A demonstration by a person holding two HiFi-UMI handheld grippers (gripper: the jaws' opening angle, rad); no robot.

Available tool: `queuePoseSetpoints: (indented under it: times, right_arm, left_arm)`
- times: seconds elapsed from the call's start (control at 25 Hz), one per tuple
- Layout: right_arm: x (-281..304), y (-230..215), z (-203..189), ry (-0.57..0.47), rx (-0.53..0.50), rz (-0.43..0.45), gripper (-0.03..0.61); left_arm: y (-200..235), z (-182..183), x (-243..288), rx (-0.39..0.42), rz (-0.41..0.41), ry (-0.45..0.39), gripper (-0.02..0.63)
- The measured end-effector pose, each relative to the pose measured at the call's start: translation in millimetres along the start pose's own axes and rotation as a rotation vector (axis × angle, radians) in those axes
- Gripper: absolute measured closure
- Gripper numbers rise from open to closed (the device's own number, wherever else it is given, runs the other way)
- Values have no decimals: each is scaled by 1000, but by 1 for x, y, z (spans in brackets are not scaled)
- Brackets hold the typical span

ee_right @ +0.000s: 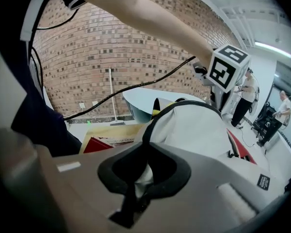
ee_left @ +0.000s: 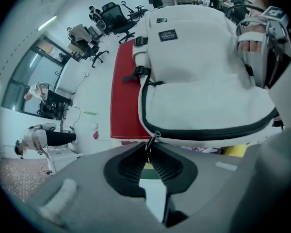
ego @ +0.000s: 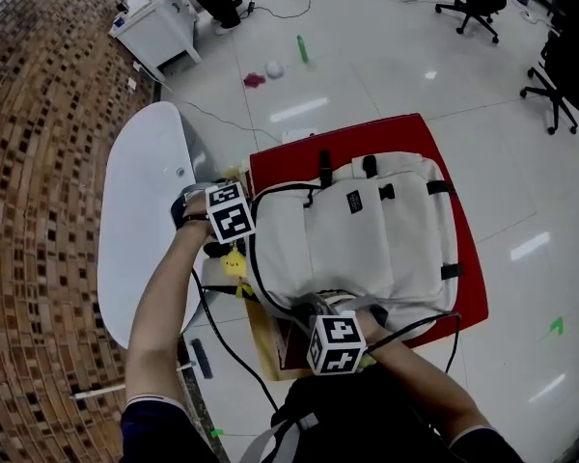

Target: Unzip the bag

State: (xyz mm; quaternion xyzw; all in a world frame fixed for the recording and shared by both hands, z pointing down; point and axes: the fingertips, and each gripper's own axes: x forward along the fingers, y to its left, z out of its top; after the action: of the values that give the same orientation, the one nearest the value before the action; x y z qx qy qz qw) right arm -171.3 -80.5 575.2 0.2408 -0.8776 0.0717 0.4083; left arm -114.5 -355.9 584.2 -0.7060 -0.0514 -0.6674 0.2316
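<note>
left gripper (ee_left: 149,152) clenched on the zip pull (ee_left: 154,139); the bag (ee_left: 199,72) lies just beyond its tips, the zip track (ee_left: 218,132) running rightward along the bag's edge. right gripper (ee_right: 143,174) pinches bag cloth, likely as a brace.

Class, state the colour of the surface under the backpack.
The surface is red; the head view shows it best.
</note>
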Motion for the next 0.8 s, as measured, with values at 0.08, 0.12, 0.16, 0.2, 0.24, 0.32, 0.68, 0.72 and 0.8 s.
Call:
queuePoseSetpoints:
  times: [0.08,0.12,0.16,0.2,0.24,0.32,0.68,0.72,0.8]
  right_arm:
    - [0,2,0,0,-6,7,546]
    - [0,3,0,-2,-8,10,546]
    - [0,3,0,-4,-7,13,546]
    - [0,3,1,-8,-5,14,546]
    - [-1,3,1,-11,-1,15,546]
    - [-2,2,1,-18,11,17,546]
    - [-57,-57,20,-134,185,30,454]
    - [-70,-75,25,-157,195,20,456]
    - [-90,-115,33,-184,198,-7,459]
  left_arm:
    - [15,3,7,-1,21,-12,575]
    - [20,5,11,4,25,-18,575]
    - [24,8,15,13,26,-22,575]
    - [27,11,19,25,25,-26,575]
    - [29,14,24,36,22,-30,574]
    - [30,18,35,45,16,-39,571]
    - [20,3,39,-201,13,-170,518]
    - [18,2,34,-218,21,-178,481]
    - [12,2,21,-253,46,-204,471]
